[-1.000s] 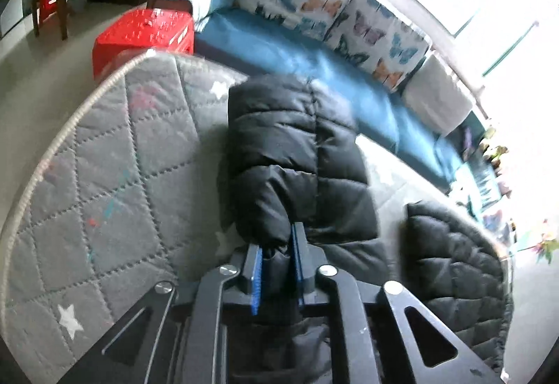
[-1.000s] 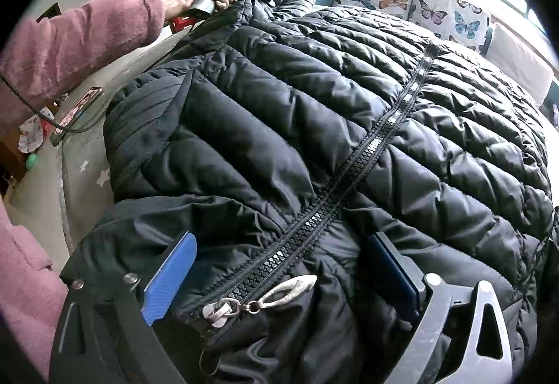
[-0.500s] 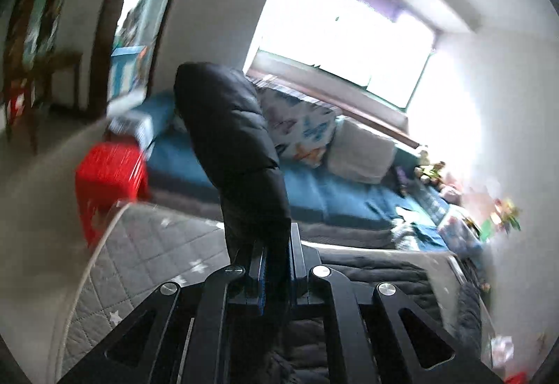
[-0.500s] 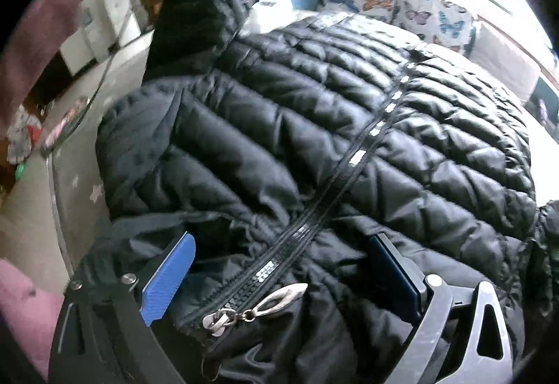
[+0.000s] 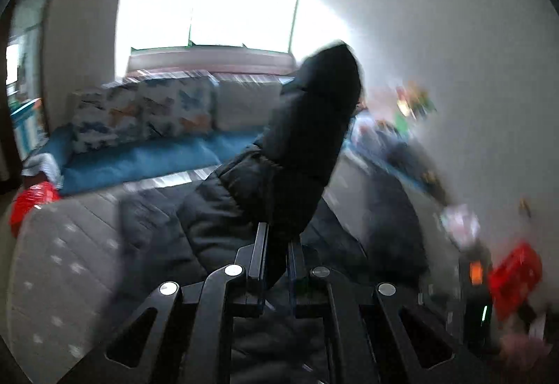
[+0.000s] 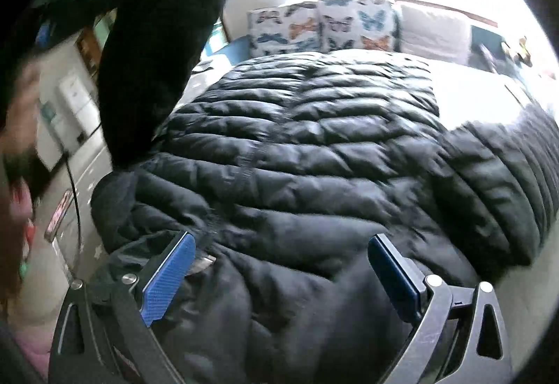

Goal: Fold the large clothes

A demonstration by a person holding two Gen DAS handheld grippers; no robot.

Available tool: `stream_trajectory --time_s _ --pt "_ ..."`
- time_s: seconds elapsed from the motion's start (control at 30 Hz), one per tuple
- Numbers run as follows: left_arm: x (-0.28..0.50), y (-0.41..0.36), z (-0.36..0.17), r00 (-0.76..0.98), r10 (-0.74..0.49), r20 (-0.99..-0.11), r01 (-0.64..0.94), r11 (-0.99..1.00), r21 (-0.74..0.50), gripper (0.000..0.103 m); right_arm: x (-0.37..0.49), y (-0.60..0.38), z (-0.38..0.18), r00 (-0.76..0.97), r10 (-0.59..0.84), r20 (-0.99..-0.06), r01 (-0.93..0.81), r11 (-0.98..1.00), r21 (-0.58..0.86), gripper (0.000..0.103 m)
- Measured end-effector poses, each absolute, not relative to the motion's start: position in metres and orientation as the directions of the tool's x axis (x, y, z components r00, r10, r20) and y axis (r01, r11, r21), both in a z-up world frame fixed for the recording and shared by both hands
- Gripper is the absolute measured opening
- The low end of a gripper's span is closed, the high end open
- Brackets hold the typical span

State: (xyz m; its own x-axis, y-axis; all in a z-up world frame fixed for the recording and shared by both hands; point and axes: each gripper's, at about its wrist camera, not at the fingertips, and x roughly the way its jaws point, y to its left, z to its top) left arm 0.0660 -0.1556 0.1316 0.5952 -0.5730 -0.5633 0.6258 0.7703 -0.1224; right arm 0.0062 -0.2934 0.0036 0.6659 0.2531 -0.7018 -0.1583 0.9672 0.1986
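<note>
The black puffer jacket point(image 6: 300, 153) lies spread on the grey mattress point(image 5: 63, 254), body unfolded. Your left gripper point(image 5: 277, 254) has its jaws pinched on the sleeve point(image 5: 311, 139), which rises ahead of them. Your right gripper point(image 6: 279, 275) stands wide over the near hem, gripping nothing. Every fold is yet to be done.

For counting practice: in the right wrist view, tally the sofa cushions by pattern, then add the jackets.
Butterfly cushions: 2
Plain white cushion: 1
Black puffer jacket: 1
Total: 4
</note>
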Motion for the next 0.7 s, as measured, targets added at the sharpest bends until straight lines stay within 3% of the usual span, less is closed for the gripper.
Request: stream_trajectory --time_s 0.2,0.3,0.43,0.5,0.53,0.57,0.6,0.63,0.7 --pt "0.026 -0.242 0.013 0.412 -0.451 -0.792 0.665 0.743 -0.077 0.009 -0.010 -0.322 -0.005 0.677 0.278 -0.681 -0.105 0.953 0.285 0.103" --pt "0.013 -0.252 -0.007 0.404 -0.426 -0.809 0.681 0.731 -0.044 0.010 -0.015 -0.324 -0.002 0.681 0.289 -0.673 -0.122 0.951 0.285 0.103" --pt "0.005 -0.244 0.010 0.405 -0.457 -0.792 0.718 0.696 -0.034 0.017 -0.014 -0.327 0.001 0.679 0.300 -0.670 -0.128 0.947 0.295 0.103" --pt "0.008 -0.233 0.015 0.395 -0.464 -0.793 0.729 0.684 -0.037 0.026 -0.013 -0.330 0.003 0.683 0.316 -0.659 -0.126 0.939 0.321 0.103" --pt "0.013 -0.225 0.017 0.381 -0.474 -0.794 0.733 0.679 -0.053 0.045 -0.012 -0.332 0.006 0.687 0.325 -0.650 -0.125 0.934 0.336 0.103" --pt "0.013 -0.220 0.018 0.359 -0.501 -0.788 0.737 0.670 -0.090 0.074 -0.011 -0.332 0.007 0.691 0.327 -0.644 -0.121 0.931 0.344 0.103" --pt "0.012 -0.213 0.020 0.356 -0.520 -0.776 0.735 0.669 -0.111 0.086 -0.009 -0.334 0.010 0.698 0.334 -0.633 -0.120 0.927 0.356 0.103" --pt "0.011 -0.212 0.021 0.356 -0.537 -0.765 0.737 0.665 -0.123 0.095 -0.012 -0.336 0.012 0.703 0.338 -0.626 -0.122 0.924 0.362 0.103" --pt "0.010 -0.212 0.026 0.357 -0.538 -0.764 0.742 0.660 -0.118 0.095 -0.010 -0.339 0.019 0.718 0.325 -0.616 -0.113 0.927 0.358 0.103"
